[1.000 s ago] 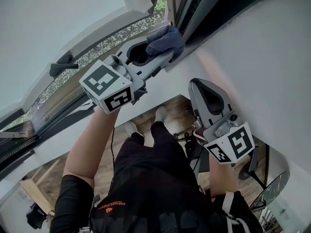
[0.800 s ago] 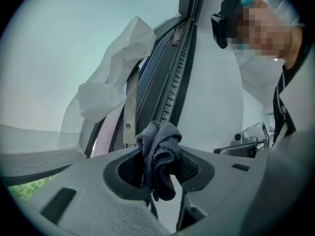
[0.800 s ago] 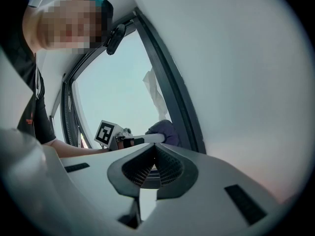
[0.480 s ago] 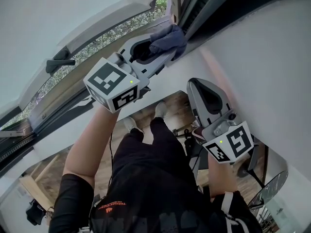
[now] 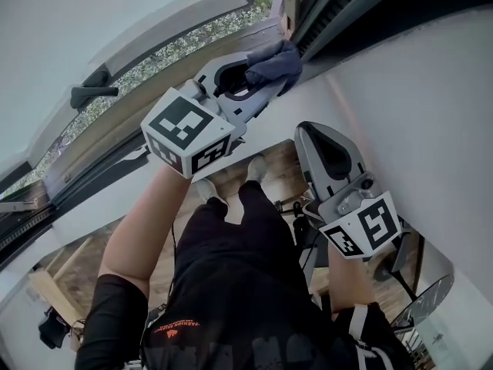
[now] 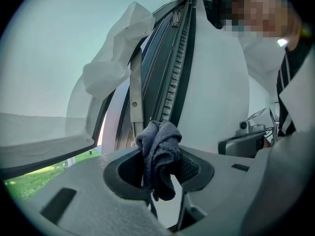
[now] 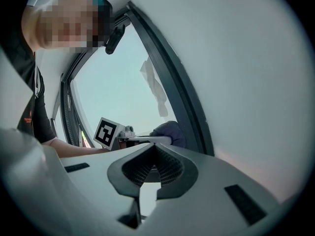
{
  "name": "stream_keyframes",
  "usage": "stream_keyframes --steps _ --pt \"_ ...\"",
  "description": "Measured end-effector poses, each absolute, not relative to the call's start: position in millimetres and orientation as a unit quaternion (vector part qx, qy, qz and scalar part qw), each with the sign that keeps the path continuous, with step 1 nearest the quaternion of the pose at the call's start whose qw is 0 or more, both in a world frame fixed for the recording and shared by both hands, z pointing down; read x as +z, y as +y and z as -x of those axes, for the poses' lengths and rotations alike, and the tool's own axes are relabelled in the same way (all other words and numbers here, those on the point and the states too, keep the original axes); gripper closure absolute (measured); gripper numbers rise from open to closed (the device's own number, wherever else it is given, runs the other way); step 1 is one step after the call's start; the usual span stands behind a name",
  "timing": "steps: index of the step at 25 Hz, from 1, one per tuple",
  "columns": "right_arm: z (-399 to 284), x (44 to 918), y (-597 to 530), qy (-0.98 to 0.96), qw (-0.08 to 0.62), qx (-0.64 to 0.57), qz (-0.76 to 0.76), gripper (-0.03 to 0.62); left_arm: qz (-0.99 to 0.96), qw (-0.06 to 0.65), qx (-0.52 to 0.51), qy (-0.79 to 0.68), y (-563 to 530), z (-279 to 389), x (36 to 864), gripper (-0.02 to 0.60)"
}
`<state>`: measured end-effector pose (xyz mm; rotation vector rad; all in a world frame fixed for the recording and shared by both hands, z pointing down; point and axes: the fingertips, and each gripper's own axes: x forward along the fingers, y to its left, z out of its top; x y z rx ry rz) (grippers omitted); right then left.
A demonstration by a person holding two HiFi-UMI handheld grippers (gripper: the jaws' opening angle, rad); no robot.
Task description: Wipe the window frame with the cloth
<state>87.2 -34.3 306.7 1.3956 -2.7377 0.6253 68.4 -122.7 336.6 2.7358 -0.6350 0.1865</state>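
Observation:
My left gripper (image 5: 266, 72) is shut on a dark blue-grey cloth (image 5: 276, 64), pressing it against the dark window frame (image 5: 323, 18) near its corner. In the left gripper view the bunched cloth (image 6: 160, 151) sticks up between the jaws, in front of the toothed frame rail (image 6: 178, 68). My right gripper (image 5: 327, 149) hangs lower, beside the white wall, shut with nothing between its jaws. From the right gripper view the right gripper (image 7: 153, 167) looks toward the left gripper's marker cube (image 7: 107, 132) and the cloth (image 7: 170, 132) on the frame (image 7: 182, 102).
A window handle (image 5: 91, 92) sticks out of the open sash at the left. White sheeting (image 6: 115, 63) hangs from the sash edge. The white wall (image 5: 431, 114) fills the right side. The person's legs and a wooden floor (image 5: 231, 183) lie below.
My left gripper has slid the cloth up and to the right along the frame. The right gripper has barely moved.

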Motion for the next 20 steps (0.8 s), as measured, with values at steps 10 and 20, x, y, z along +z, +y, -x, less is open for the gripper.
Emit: stream_keyframes --steps 10,20 --pt "-86.8 323.7 -30.4 -0.873 0.002 0.214 -0.439 0.589 -0.954 0.149 0.108 -0.238 -123.2 -70.4 353.4 0.428" --pt "-91.2 332.6 -25.1 -0.872 0.006 0.222 -0.436 0.589 -0.946 0.147 0.141 -0.253 -123.0 -73.5 365.0 0.429"
